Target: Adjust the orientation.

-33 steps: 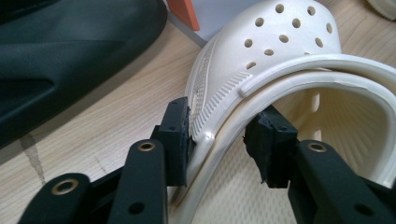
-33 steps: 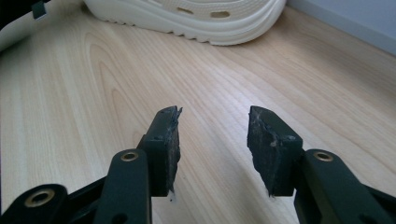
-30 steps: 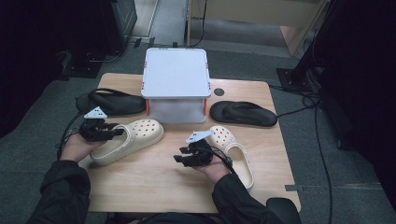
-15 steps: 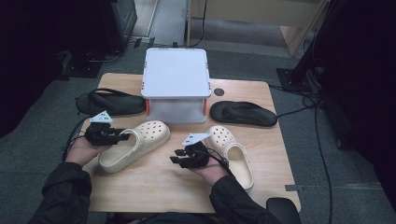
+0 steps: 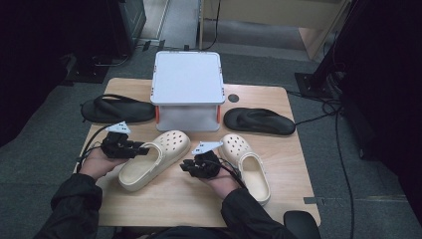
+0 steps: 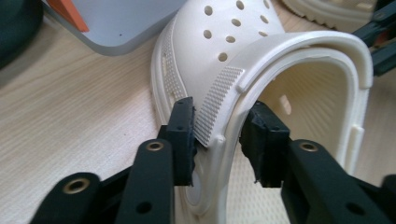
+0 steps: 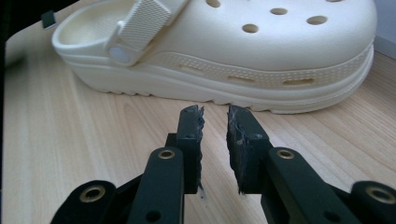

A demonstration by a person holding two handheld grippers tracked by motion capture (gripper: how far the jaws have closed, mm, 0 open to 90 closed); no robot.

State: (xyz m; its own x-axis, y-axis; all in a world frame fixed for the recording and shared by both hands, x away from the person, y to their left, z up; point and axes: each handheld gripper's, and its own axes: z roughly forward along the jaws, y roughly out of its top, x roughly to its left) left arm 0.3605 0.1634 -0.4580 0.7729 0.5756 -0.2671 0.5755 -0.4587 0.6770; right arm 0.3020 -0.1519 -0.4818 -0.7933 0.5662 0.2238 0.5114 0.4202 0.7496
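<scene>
Fingers (image 6: pixel 184 135) of the left gripper (image 5: pixel 130 147) clamped across the side wall and strap of the left cream clog (image 5: pixel 155 159), one pad outside, one inside the opening, after a slight re-widening of the jaws. Closed further just now with nothing between them, a narrow gap left: right gripper (image 5: pixel 191 167), low over the bare wood beside that clog's sole. Lay just right of that hand, toe toward the box: the second cream clog (image 5: pixel 247 160). Rested flat on the light wooden table (image 5: pixel 169 206), grain plain and matte. Stood farther back, centred at the far edge: a white lidded box (image 5: pixel 187 79). Flanked it, a black flip-flop (image 5: pixel 117 109) at left and another (image 5: pixel 259 120) at right. Stretched beyond, grey carpeted floor (image 5: pixel 378 189) with cables, dark furniture at the sides.
</scene>
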